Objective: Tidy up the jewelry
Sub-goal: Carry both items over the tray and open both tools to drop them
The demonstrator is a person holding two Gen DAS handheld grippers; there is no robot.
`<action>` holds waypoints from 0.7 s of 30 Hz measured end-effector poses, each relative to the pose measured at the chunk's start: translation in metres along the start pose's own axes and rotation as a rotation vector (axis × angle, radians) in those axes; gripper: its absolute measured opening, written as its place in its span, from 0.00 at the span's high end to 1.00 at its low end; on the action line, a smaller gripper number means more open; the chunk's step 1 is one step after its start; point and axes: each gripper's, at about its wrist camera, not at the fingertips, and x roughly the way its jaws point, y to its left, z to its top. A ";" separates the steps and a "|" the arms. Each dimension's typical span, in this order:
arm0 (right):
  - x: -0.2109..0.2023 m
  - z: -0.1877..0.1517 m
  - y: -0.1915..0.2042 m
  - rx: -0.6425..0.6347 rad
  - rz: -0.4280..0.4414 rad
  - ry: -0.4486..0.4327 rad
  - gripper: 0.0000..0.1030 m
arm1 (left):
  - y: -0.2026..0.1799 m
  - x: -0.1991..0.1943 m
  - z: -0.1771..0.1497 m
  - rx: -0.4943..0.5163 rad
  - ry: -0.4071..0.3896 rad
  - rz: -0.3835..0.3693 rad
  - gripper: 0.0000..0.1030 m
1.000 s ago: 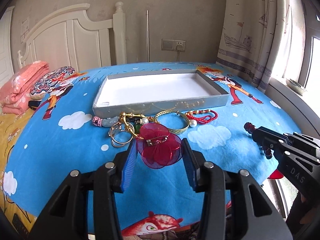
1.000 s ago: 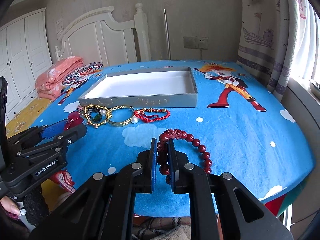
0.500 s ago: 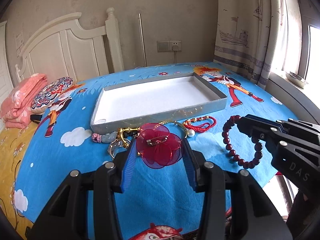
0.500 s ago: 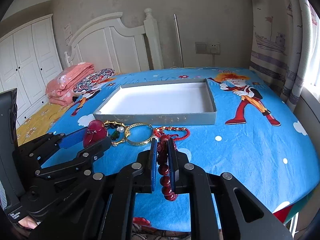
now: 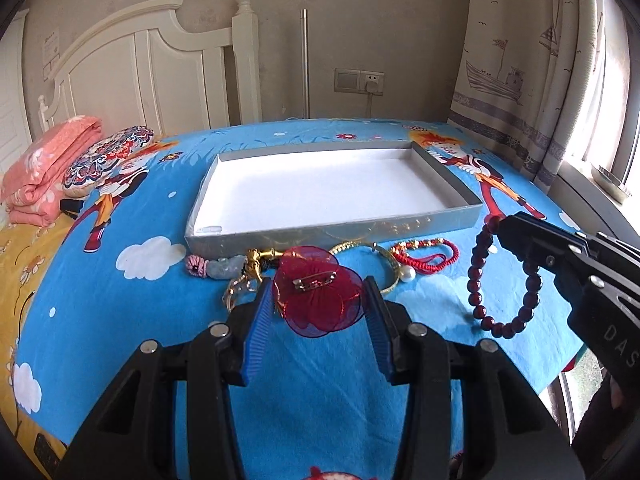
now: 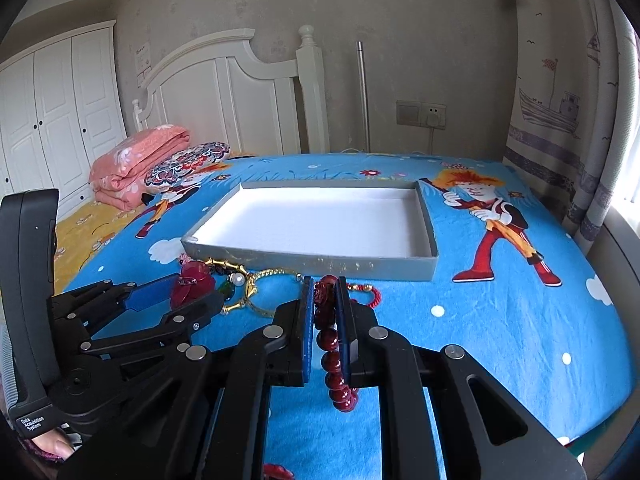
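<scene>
1. Right gripper [image 6: 323,292] pinches a red bead bracelet [image 6: 332,344], which hangs below.
2. Left gripper [image 6: 176,296] holds a red flower [image 6: 191,284].
3. Grey tray [image 6: 384,267] lies beyond on the blue bedsheet [image 6: 500,320].

Bed [image 5: 320,400] bears grey tray [image 5: 456,196]; jewelry pile [image 5: 400,256]; folded quilt [image 5: 44,168].

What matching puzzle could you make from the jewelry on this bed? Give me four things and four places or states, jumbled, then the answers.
Things:
1. red flower brooch
2. dark red bead bracelet
3. grey tray
4. red cord bracelet

Places or states:
A. lying on the blue sheet in front of the tray
B. held between the left gripper's fingers
C. nothing inside it
D. hanging from the shut right gripper

Pairs: 1-B, 2-D, 3-C, 4-A
</scene>
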 end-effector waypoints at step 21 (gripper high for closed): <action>0.127 0.100 -0.004 -0.020 -0.065 0.066 0.88 | 0.053 0.115 0.130 -0.105 0.092 0.115 0.58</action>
